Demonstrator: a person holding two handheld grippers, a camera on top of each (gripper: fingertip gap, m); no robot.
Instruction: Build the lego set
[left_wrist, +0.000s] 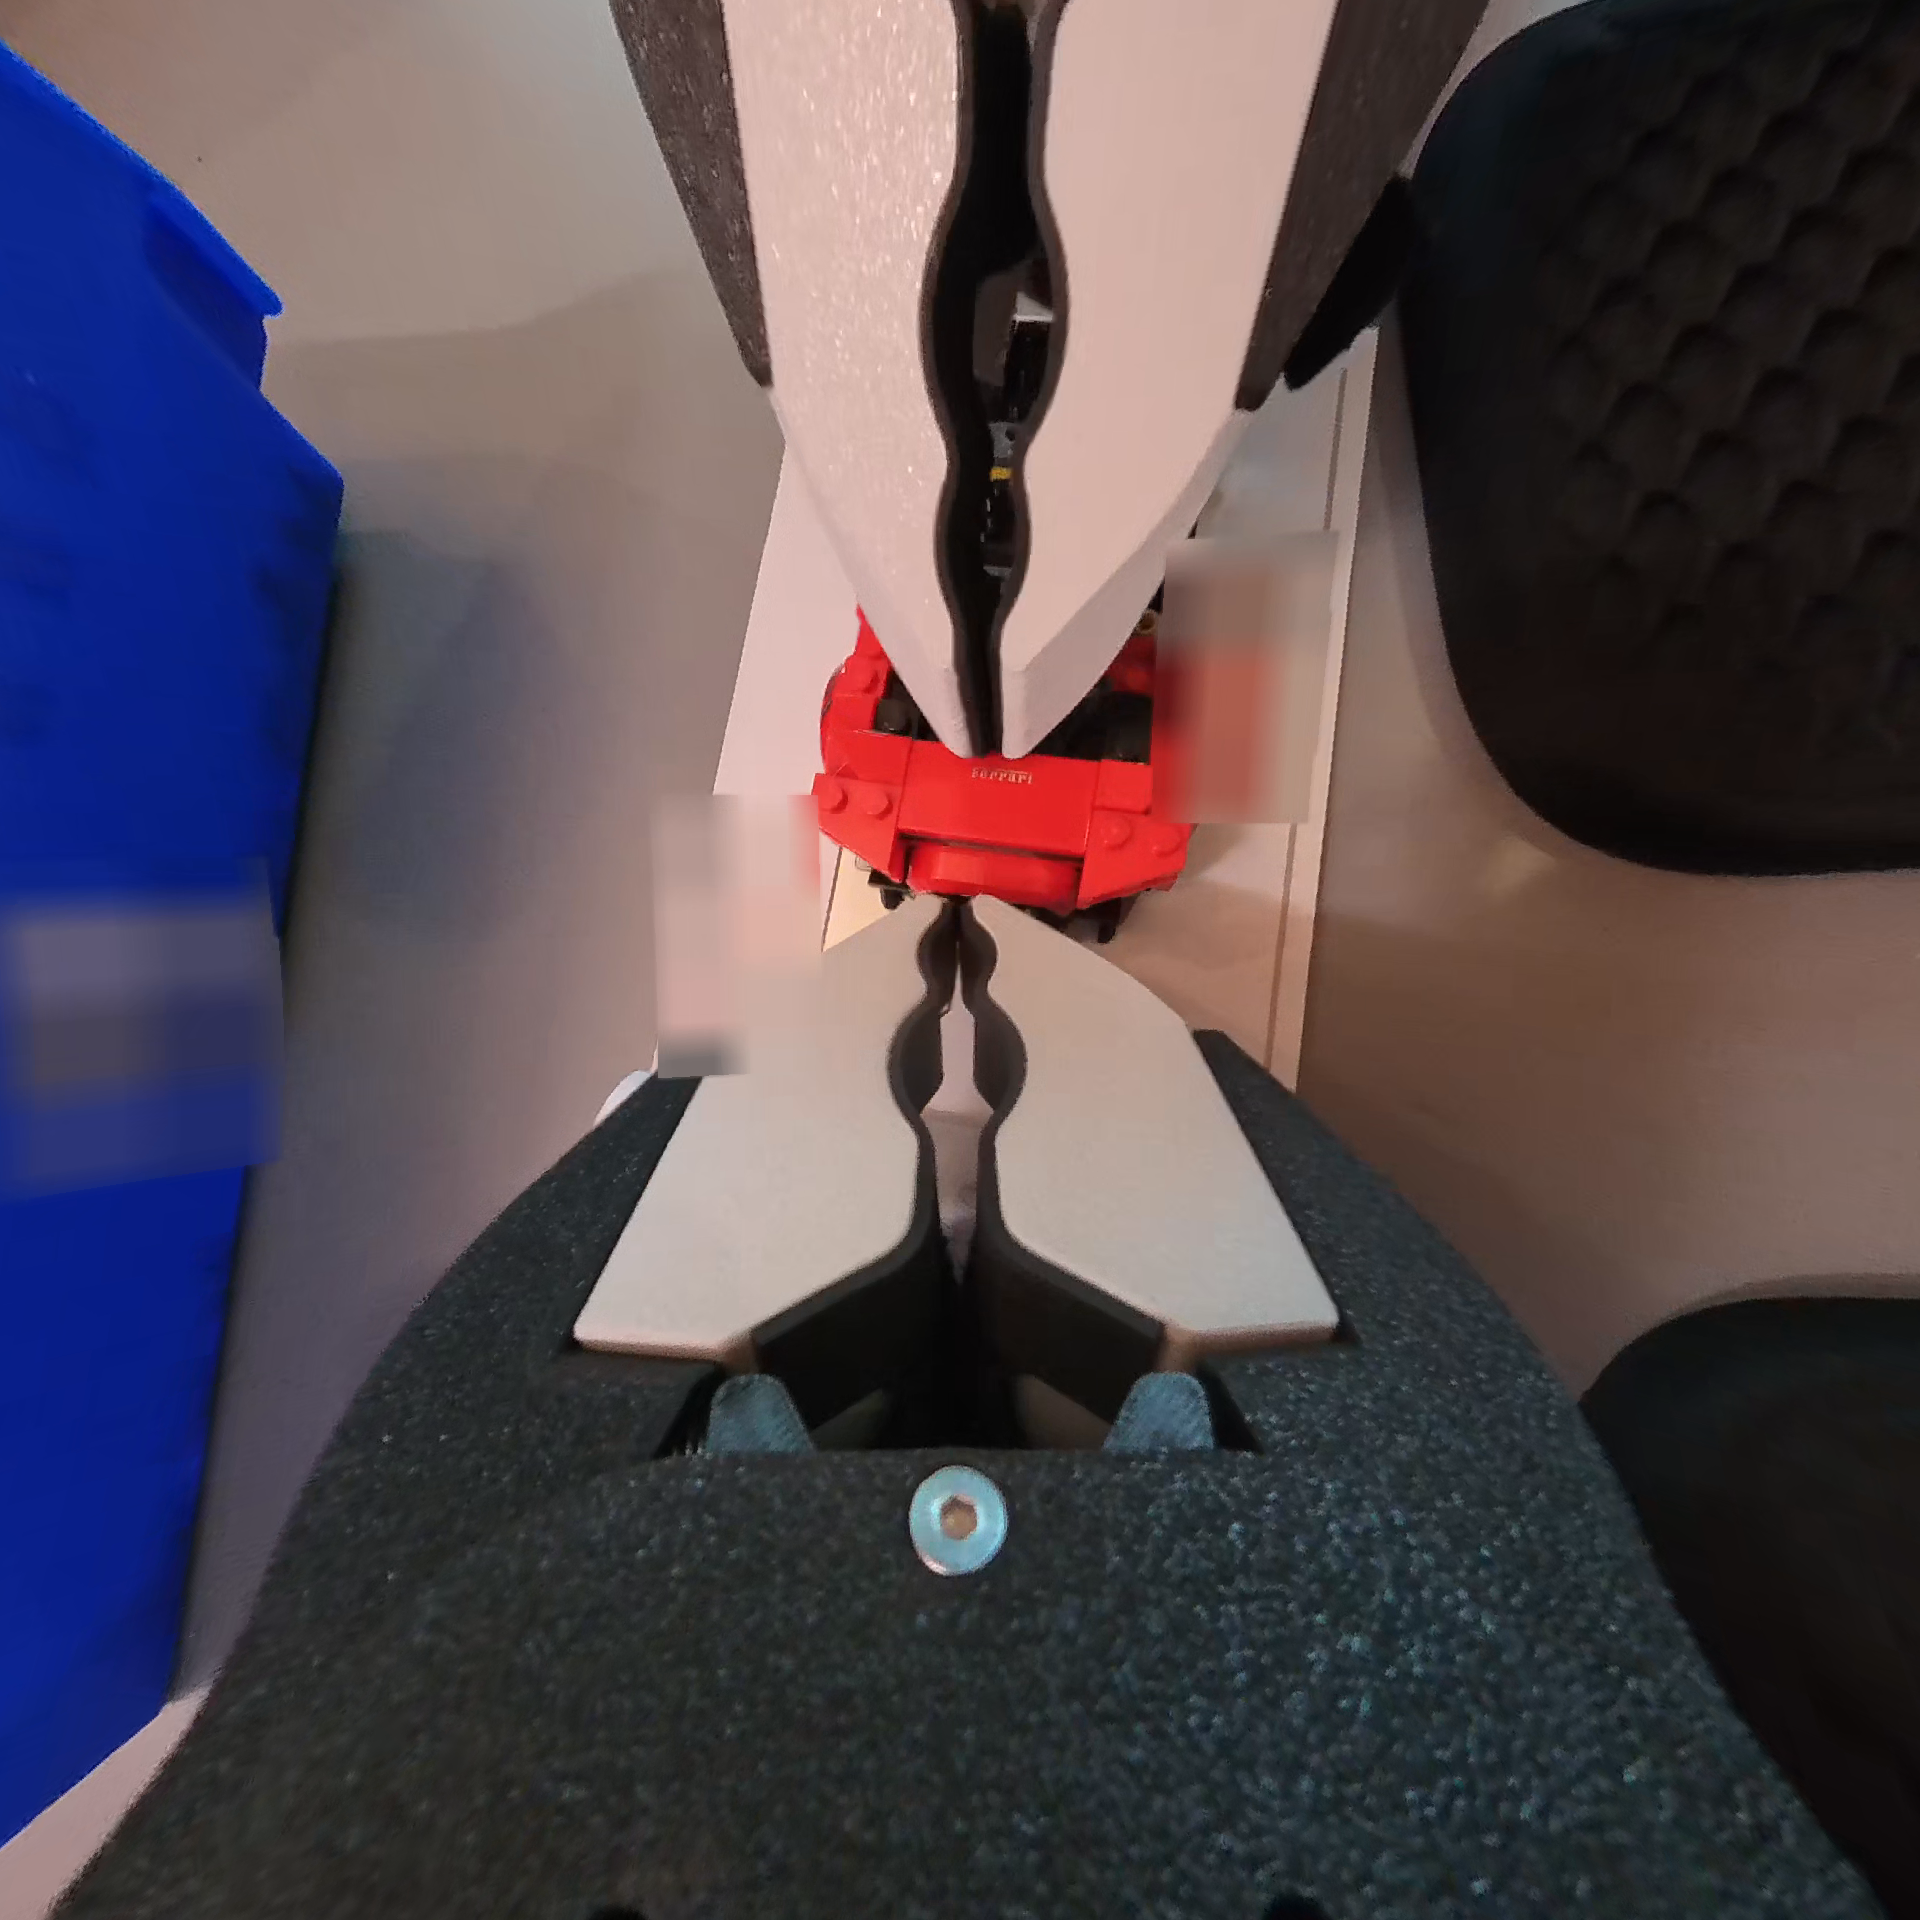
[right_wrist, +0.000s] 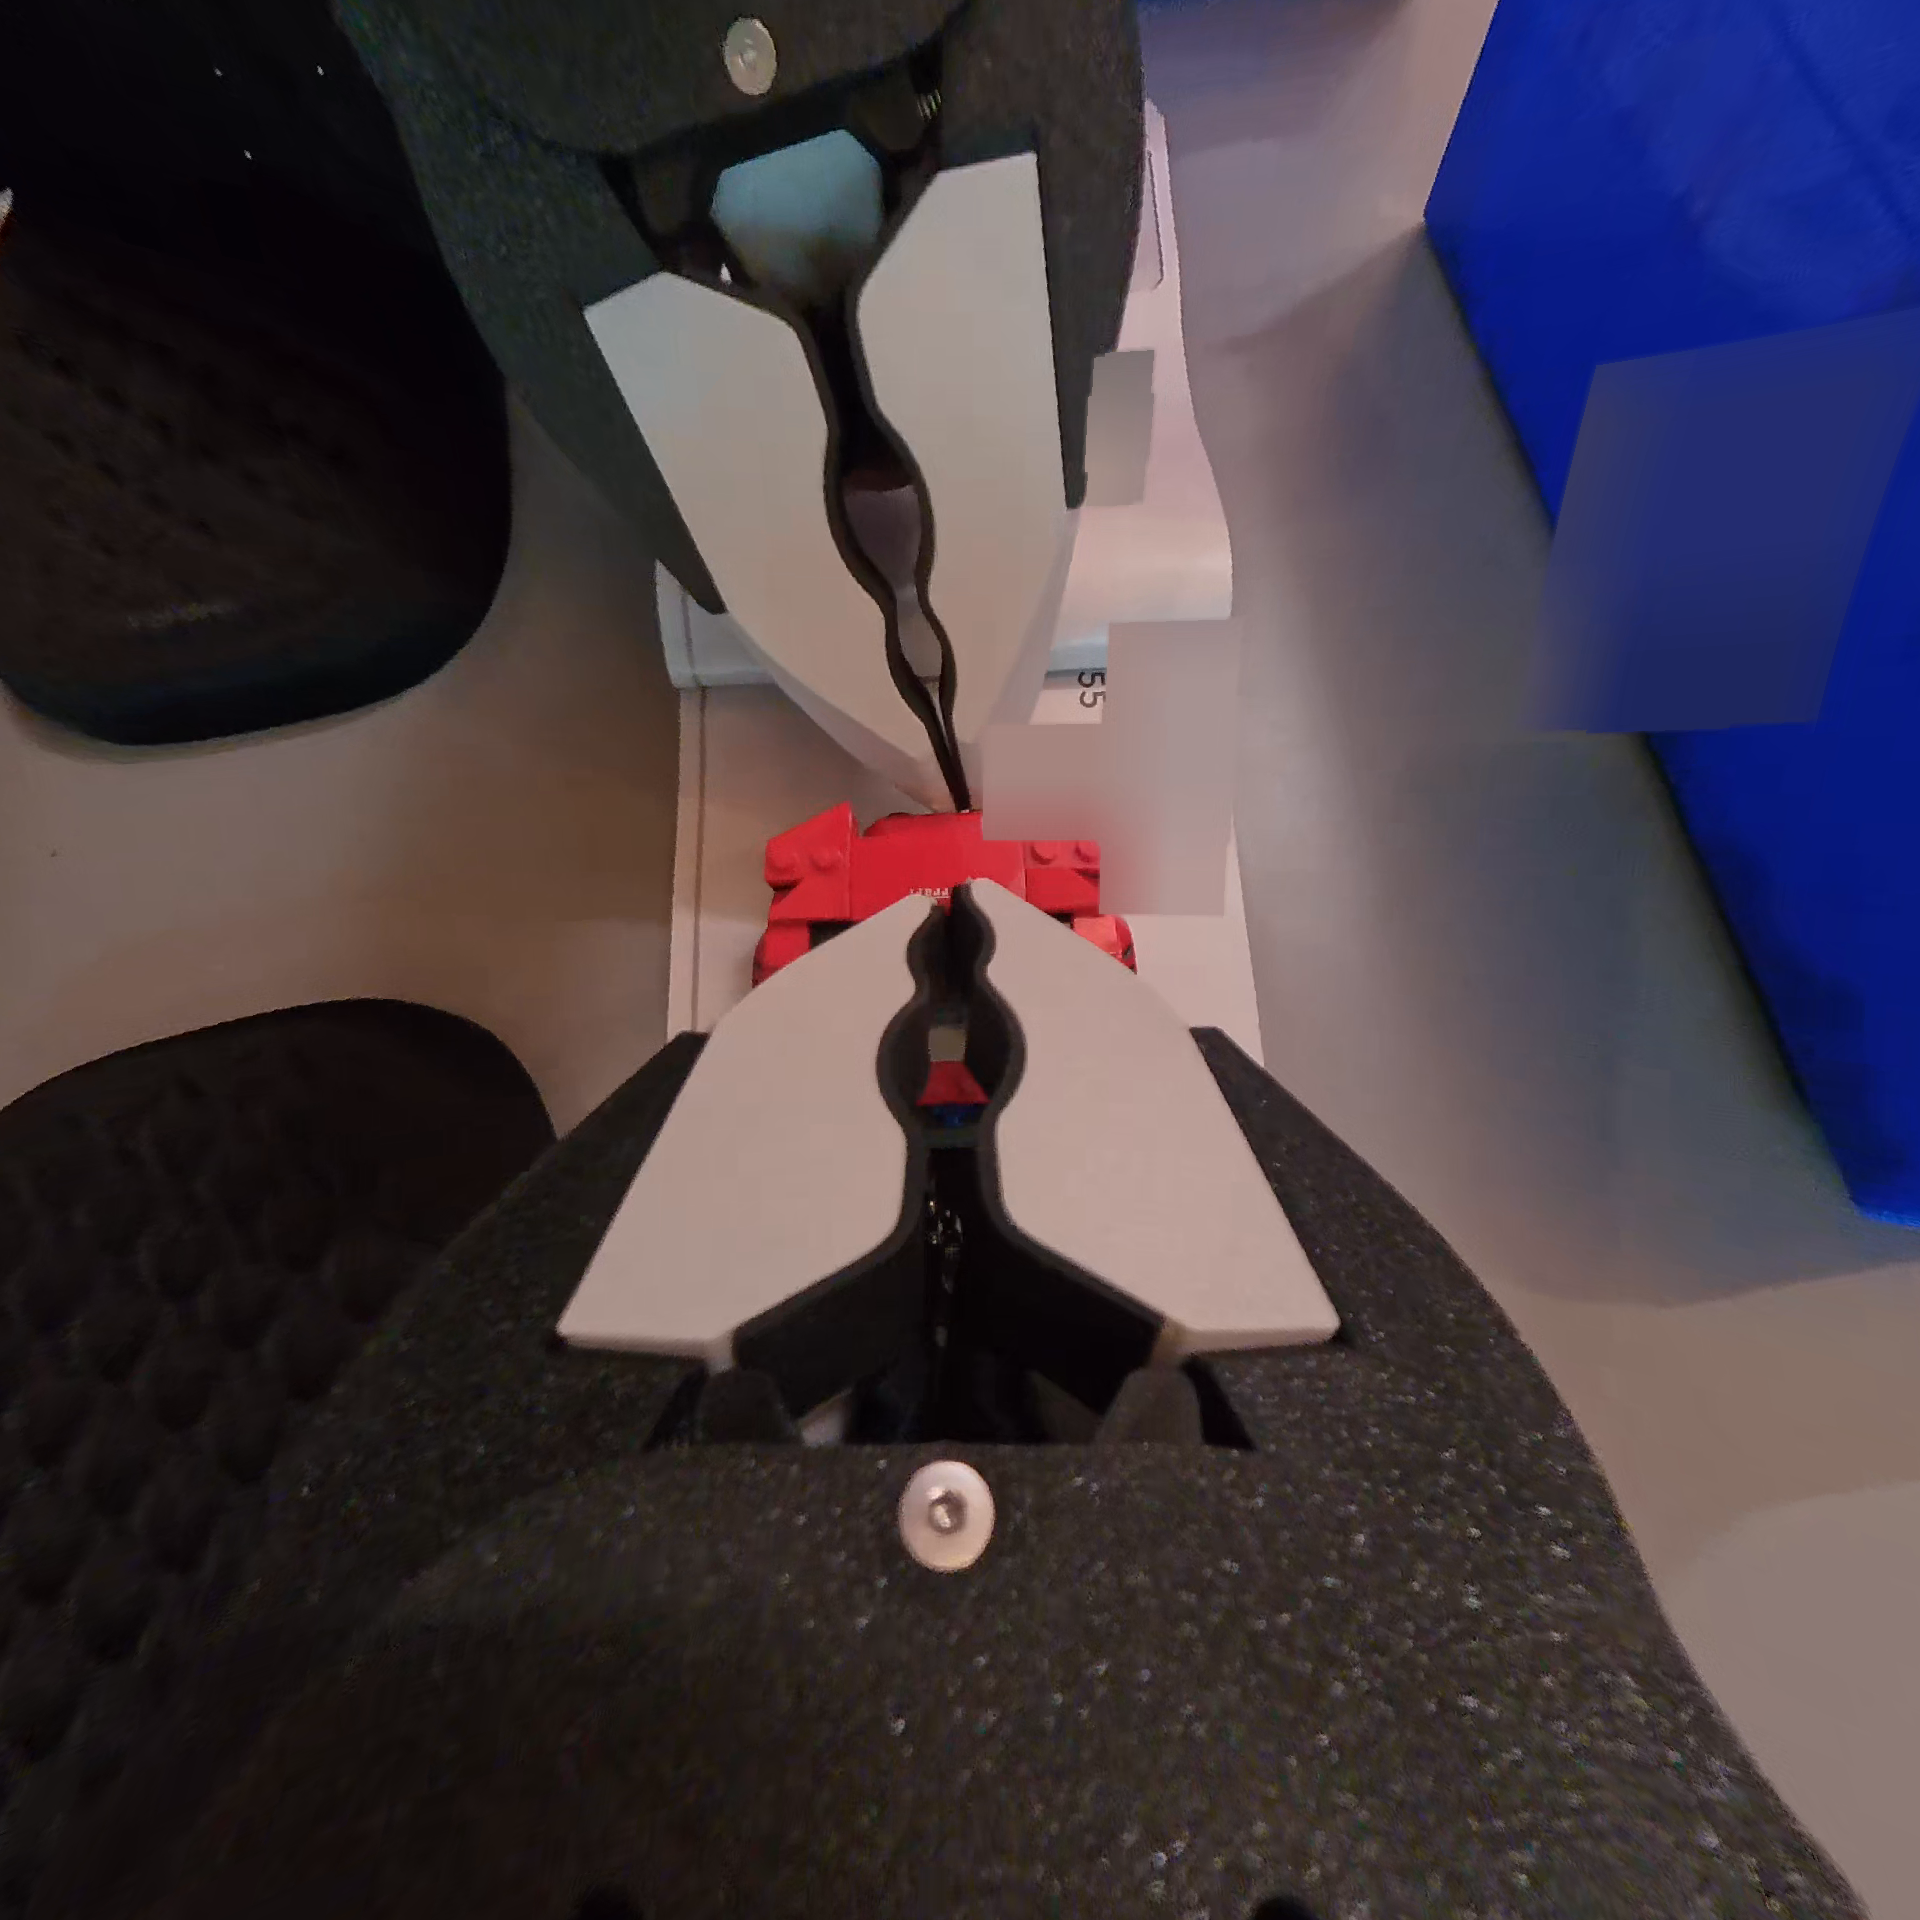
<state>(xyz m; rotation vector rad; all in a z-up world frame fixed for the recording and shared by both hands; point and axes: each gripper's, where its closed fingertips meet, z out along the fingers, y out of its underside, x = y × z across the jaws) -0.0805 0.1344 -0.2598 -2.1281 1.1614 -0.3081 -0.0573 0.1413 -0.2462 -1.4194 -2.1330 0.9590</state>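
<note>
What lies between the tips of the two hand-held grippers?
The red lego car lies between the left hand-held gripper and the right hand-held gripper; both wrist views show it.

Plastic, foam, paper
Glossy red plastic lego car (left_wrist: 997, 821); matt grey fingers (left_wrist: 1101, 1174), rough black housing; smooth paper booklet (right_wrist: 1174, 582).

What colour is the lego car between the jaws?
Red lego car, with some black parts; clearest in the left wrist view.
</note>
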